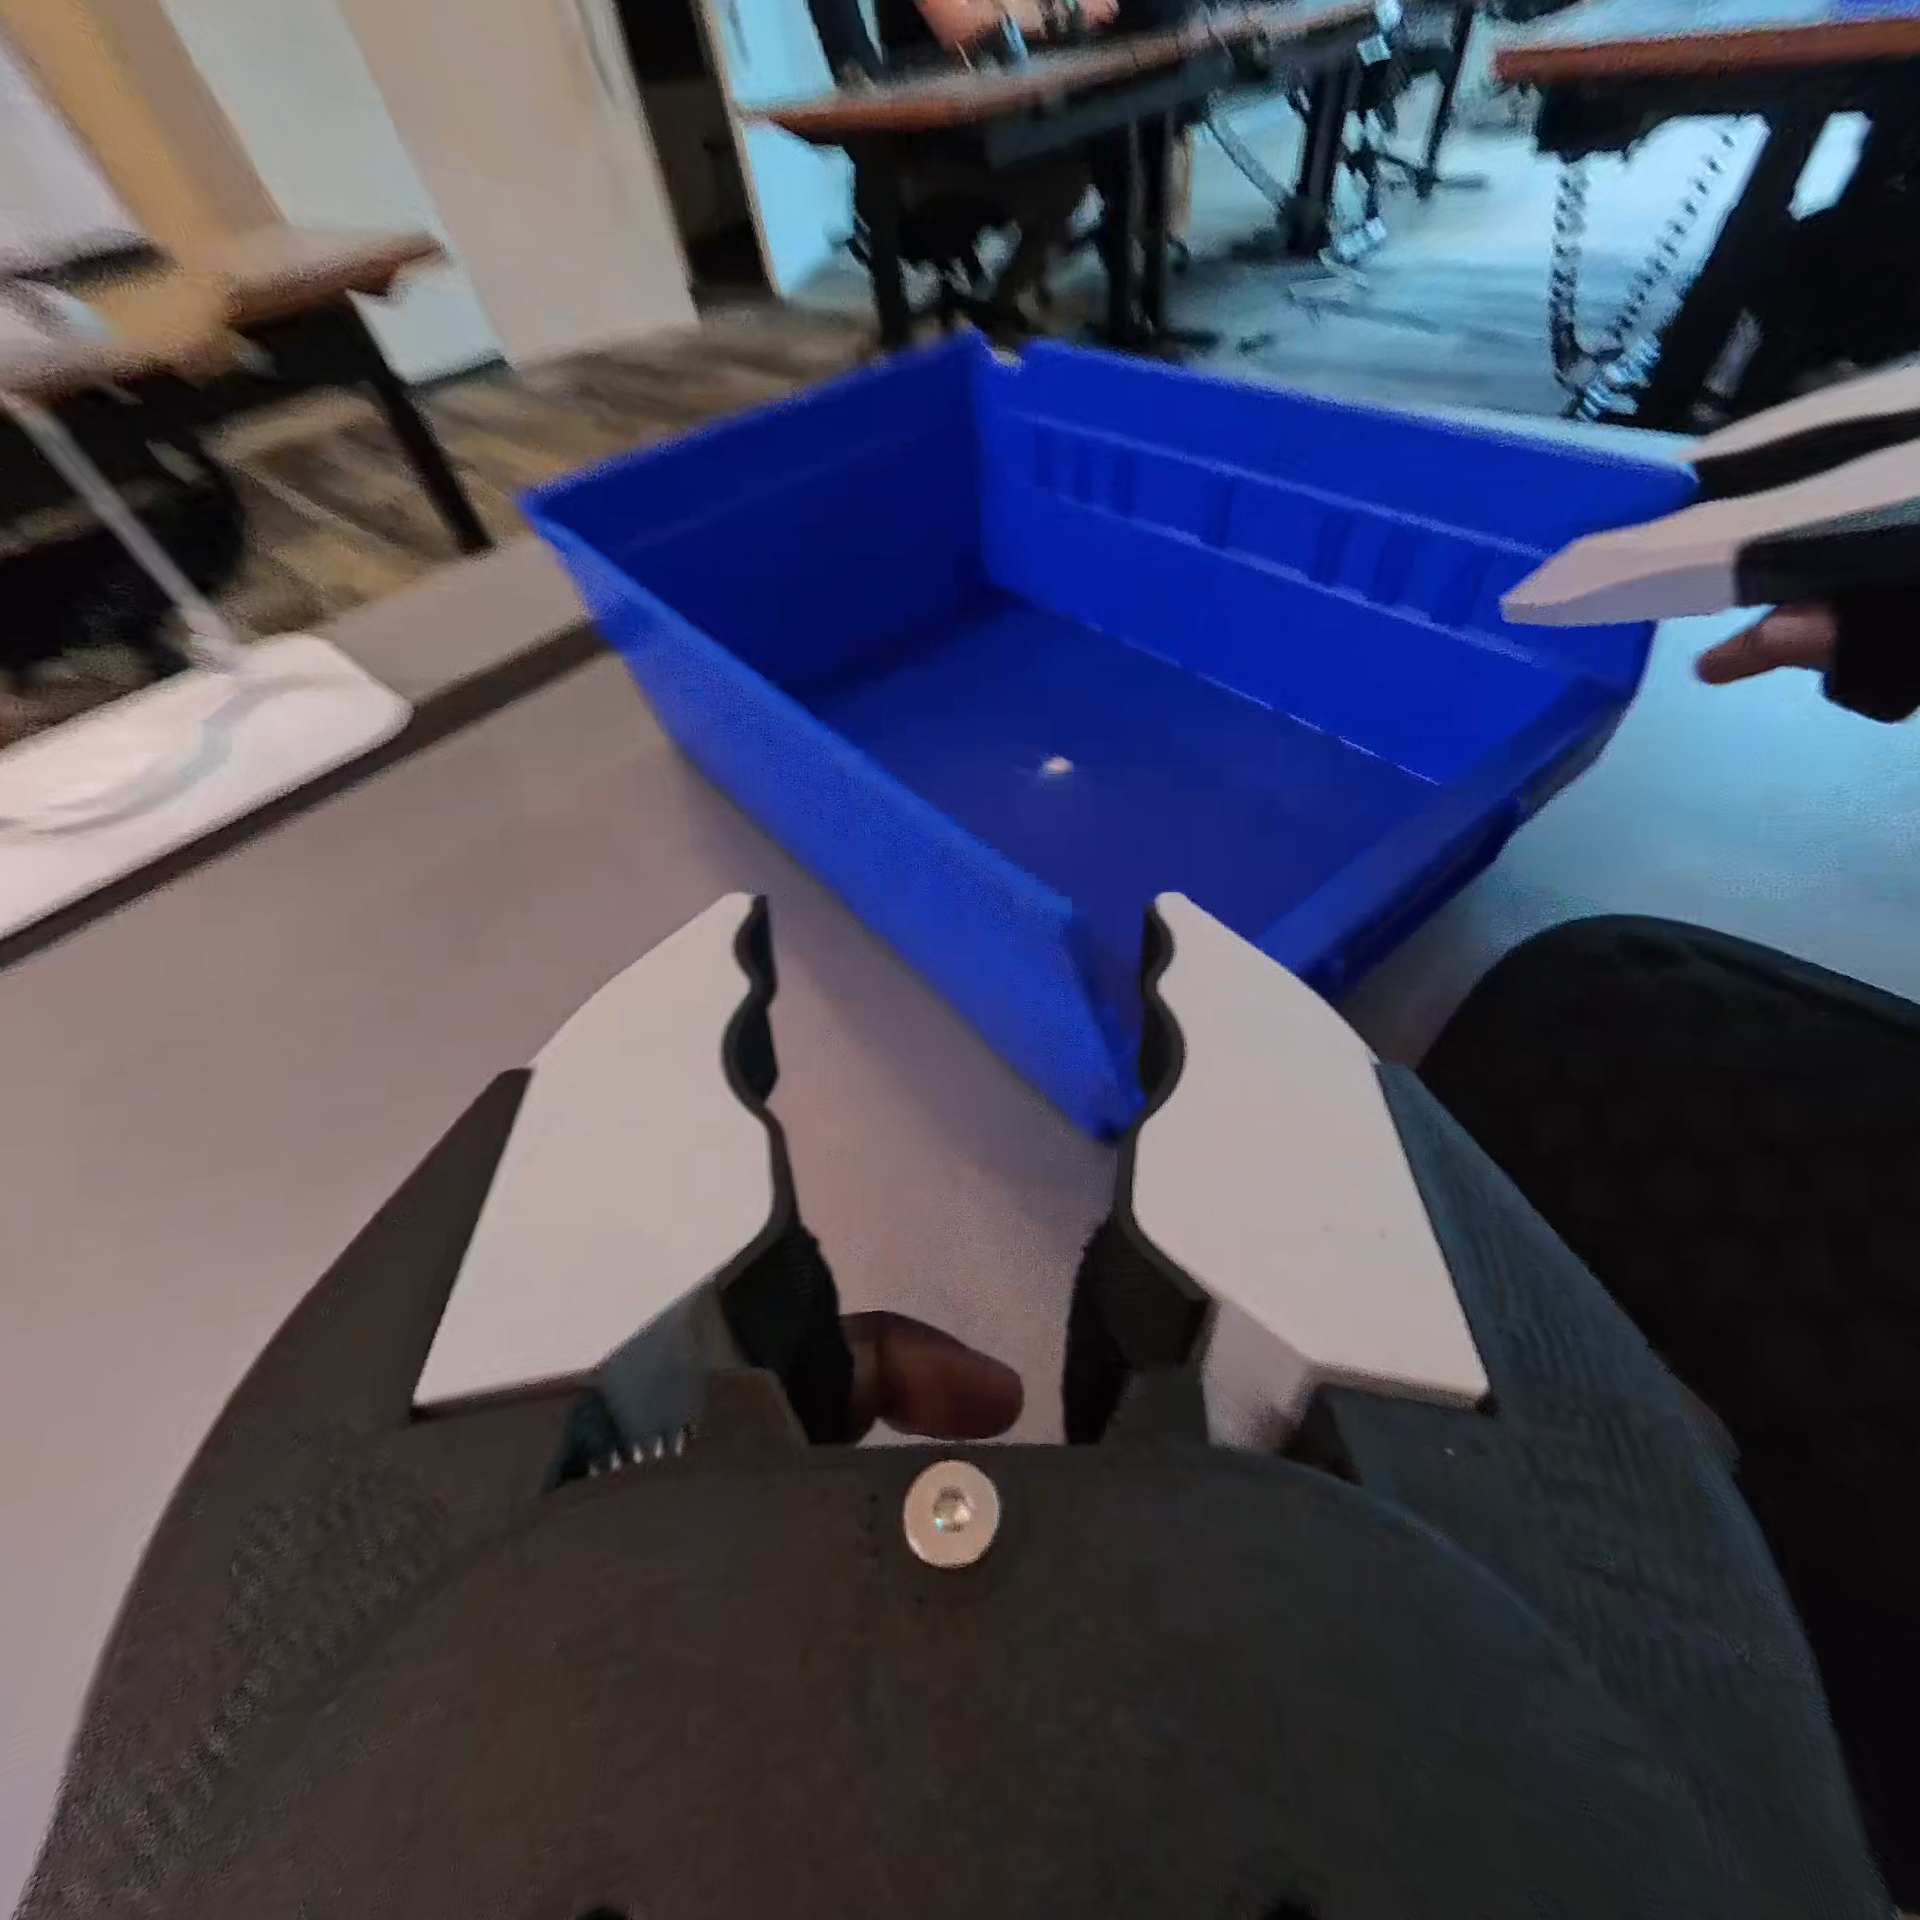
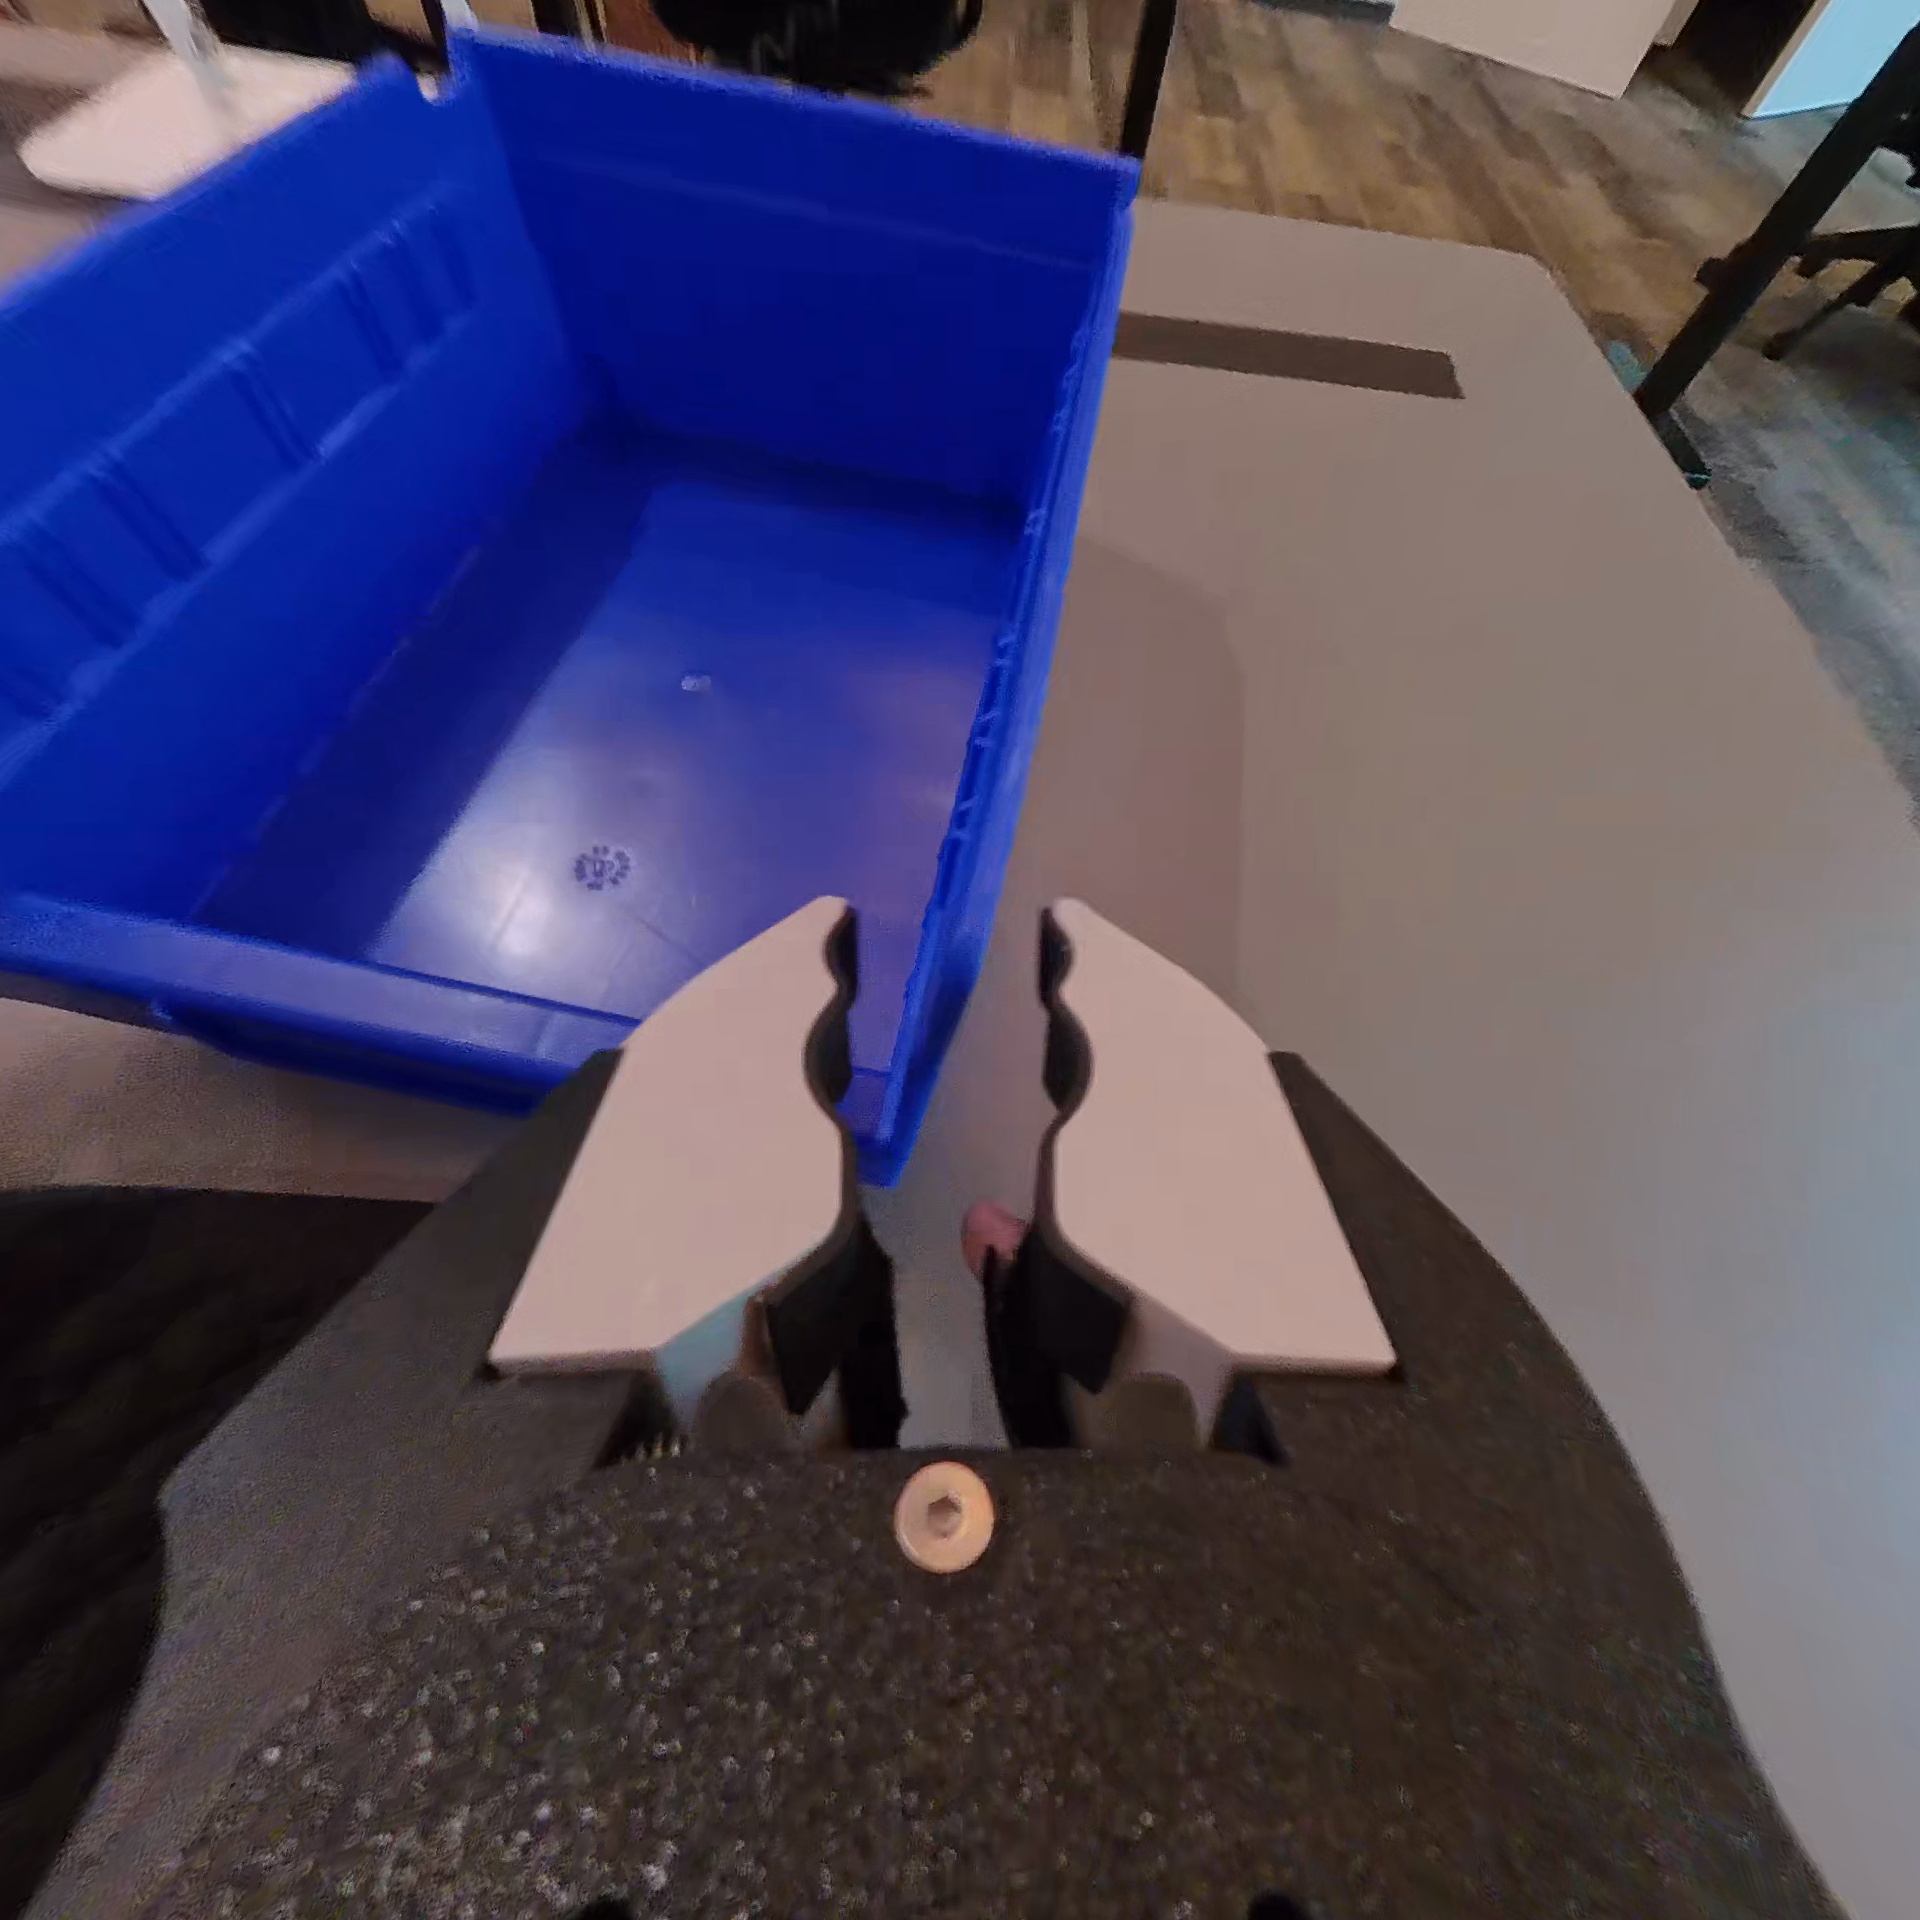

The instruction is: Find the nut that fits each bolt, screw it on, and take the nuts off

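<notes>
While both sets of tongs hovered above the grey table [image 2: 1455, 727], held nothing. Left tongs [image 1: 956, 914] spread wide, pads bare, with table surface and the near corner of the blue bin [image 1: 935, 540] showing between them. Right tongs [image 2: 948, 920] parted more narrowly, also bare, poised over the bin's right-hand wall close to its near corner; seen again from the left wrist view as pale fingers reaching in over the bin's far right corner [image 1: 1621, 520], gripped by a hand in a dark glove [image 1: 1829, 623].

Stood on the table, open top up, walls ribbed on one long side. Lay almost bare inside: only one small pale speck [image 1: 1057, 767] on the floor of the bin, about mid-floor, too small and blurred to name as nut or bolt. Showed as a faint glint [image 2: 694, 683] from the right wrist view, beyond a round moulded mark [image 2: 603, 868] in the plastic. No nut or bolt made out anywhere else on the table.

Ran a dark strip [image 2: 1288, 358] across the table toward its far edge, right of the bin. Rested a white flat base [image 1: 156, 769] near the table's left edge. Blocked the near right corner with a dark rounded shape [image 1: 1704, 1091]. Beyond the table, other desks and wood flooring, blurred.
</notes>
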Demonstrator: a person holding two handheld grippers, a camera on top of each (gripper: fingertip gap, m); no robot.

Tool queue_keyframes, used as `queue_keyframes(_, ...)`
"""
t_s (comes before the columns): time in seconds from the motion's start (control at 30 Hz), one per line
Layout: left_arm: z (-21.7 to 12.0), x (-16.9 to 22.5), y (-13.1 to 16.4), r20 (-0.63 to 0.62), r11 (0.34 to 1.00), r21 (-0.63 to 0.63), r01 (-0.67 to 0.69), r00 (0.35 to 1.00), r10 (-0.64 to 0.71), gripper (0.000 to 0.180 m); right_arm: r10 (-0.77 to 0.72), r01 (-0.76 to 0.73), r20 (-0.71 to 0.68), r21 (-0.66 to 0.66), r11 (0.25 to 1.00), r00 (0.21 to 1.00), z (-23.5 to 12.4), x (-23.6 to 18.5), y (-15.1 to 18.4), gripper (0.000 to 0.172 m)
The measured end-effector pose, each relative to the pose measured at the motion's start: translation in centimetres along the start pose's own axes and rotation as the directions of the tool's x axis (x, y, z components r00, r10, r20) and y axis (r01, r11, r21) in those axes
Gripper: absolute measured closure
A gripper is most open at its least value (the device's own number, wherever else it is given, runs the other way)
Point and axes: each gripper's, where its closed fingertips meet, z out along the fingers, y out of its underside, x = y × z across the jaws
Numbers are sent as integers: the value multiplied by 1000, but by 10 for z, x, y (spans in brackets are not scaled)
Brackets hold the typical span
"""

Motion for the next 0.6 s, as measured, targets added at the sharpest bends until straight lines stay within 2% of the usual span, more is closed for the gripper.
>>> queue_keyframes(0.07,-39,-32,-9,129,997,77,-7,992,-3,103,24,-23,-3,62,998,1000,-9,7,-6,119)
queue_keyframes(0.13,-92,-75,-13,302,989,148,-12,953,-33,101,34,-26,-52,149,988,998,-21,19,-18,113)
queue_keyframes(0.2,-154,-128,-4,527,985,169,-22,847,-71,102,51,-26,-95,254,967,994,-35,24,-33,113)
queue_keyframes(0.27,-217,-177,18,720,991,128,-27,690,-74,105,48,-14,-85,369,929,995,-47,12,-51,119)
queue_keyframes(0.3,-241,-196,33,776,996,91,-7,628,-67,107,23,7,-66,416,909,998,-51,1,-58,125)
queue_keyframes(0.33,-258,-209,49,798,998,58,37,599,-68,108,-16,38,-51,443,896,999,-53,-13,-63,130)
queue_keyframes(0.37,-263,-217,65,785,994,31,102,613,-87,109,-59,78,-56,436,896,997,-49,-23,-63,132)
queue_keyframes(0.4,-260,-219,82,744,984,-4,179,658,-117,110,-82,115,-102,386,915,991,-41,-24,-57,130)
queue_keyframes(0.47,-247,-221,104,674,961,-56,272,721,-165,112,-86,154,-260,254,955,962,-29,-8,-43,106)
queue_keyframes(0.53,-236,-223,113,634,958,-92,271,758,-153,122,-70,152,-352,210,966,933,-23,7,-37,97)
queue_keyframes(0.6,-230,-227,114,644,967,-99,234,756,-117,133,-69,108,-305,114,987,950,-9,8,-21,98)
